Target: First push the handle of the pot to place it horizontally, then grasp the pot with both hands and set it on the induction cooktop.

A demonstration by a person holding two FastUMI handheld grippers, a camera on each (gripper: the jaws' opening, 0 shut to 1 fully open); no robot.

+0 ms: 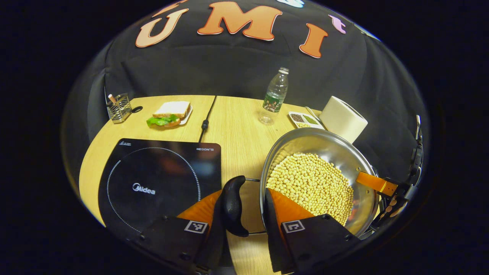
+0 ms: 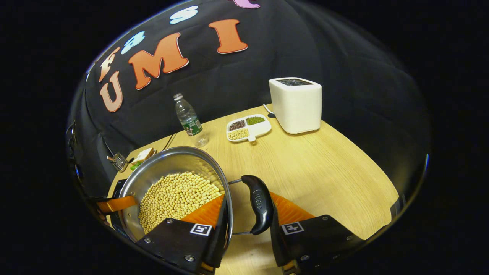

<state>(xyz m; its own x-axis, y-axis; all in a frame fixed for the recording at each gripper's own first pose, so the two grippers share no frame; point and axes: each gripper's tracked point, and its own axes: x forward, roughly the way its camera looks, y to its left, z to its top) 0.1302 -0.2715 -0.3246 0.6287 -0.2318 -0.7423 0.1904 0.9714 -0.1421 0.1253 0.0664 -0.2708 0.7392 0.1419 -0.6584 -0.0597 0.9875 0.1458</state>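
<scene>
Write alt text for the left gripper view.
The left gripper straddles the black side handle and rim of a steel pot of pale beans, held beside a black induction cooktop on a light wooden table. The right gripper holds the far rim.

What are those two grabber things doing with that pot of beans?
A person holds a gripper in each hand. The left gripper and the right gripper each straddle one side handle and the rim of the steel pot of soybeans. The induction cooktop sits beside the pot on the wooden table, with nothing on it yet.
</scene>
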